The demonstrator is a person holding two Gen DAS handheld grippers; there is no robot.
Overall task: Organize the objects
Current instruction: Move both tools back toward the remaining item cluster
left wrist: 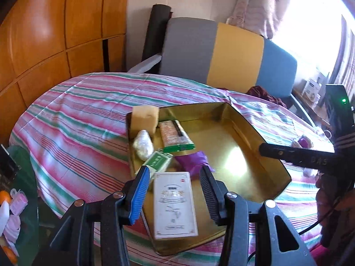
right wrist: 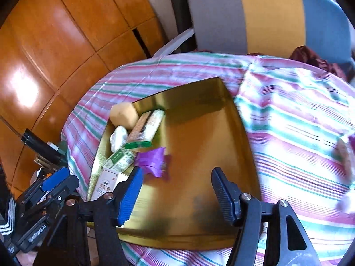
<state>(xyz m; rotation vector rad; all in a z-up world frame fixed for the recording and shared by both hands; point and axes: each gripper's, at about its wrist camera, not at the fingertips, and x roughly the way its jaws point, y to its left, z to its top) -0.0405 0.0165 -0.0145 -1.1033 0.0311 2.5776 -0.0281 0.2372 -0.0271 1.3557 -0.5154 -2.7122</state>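
A gold metal tray [left wrist: 241, 137] [right wrist: 199, 122] lies on a striped bedspread [left wrist: 77, 122] [right wrist: 299, 115]. In it are a tan sponge block [left wrist: 145, 118] [right wrist: 124, 114], a white wrapped lump [left wrist: 143, 144] [right wrist: 118, 137], an orange and green box [left wrist: 176, 136] [right wrist: 144, 128], a small green and white box [left wrist: 158, 161] [right wrist: 121, 158], a purple packet [left wrist: 193, 161] [right wrist: 153, 160] and a white flat box [left wrist: 174, 201] [right wrist: 106, 181]. My left gripper [left wrist: 175, 195] is open above the white flat box, jaws clear of it. My right gripper [right wrist: 175, 195] is open and empty over the tray's bare floor.
A grey, yellow and blue chair [left wrist: 221, 51] [right wrist: 266, 15] stands behind the bed. Wooden cabinets [left wrist: 44, 33] [right wrist: 55, 44] are at the left. Small items [left wrist: 305, 143] [right wrist: 346, 150] lie on the bedspread right of the tray. Pink packets [left wrist: 15, 210] lie at the lower left.
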